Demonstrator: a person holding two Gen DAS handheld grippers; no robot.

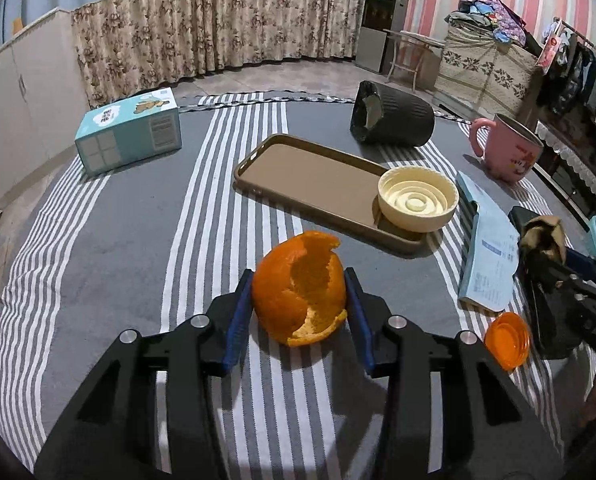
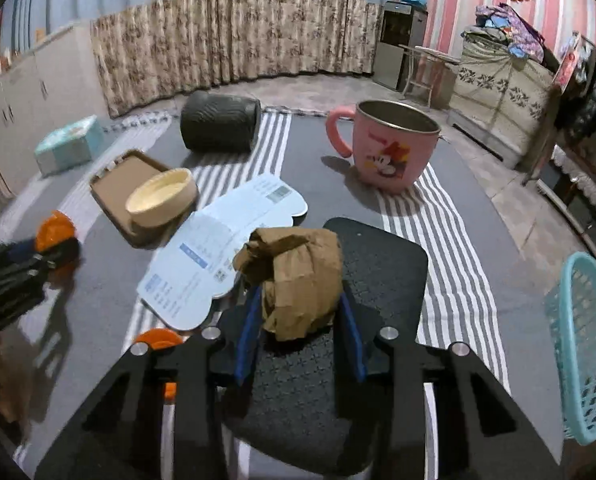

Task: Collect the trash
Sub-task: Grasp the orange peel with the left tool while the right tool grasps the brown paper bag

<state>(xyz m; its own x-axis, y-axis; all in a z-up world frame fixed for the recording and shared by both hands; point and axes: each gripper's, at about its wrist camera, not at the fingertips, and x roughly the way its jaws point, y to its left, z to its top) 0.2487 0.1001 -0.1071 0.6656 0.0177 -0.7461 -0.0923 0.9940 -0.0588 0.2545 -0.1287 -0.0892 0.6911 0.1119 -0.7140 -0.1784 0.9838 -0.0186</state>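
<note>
My left gripper (image 1: 299,292) is shut on an orange peel (image 1: 298,286), its blue pads pressed to both sides, just above the striped cloth. My right gripper (image 2: 299,312) is shut on a crumpled brown paper wad (image 2: 294,276), held over a black mat (image 2: 337,320). The right gripper and its wad (image 1: 543,232) also show at the right edge of the left wrist view. A turquoise basket (image 2: 585,344) stands at the right. An orange bottle cap (image 1: 507,340) lies on the table; it also shows in the right wrist view (image 2: 158,338).
A brown phone case (image 1: 309,184) holds a cream lid (image 1: 417,198). A pale blue paper (image 1: 489,248), a pink mug (image 2: 389,144), a dark cylinder on its side (image 1: 393,114) and a teal box (image 1: 130,136) lie around the striped table.
</note>
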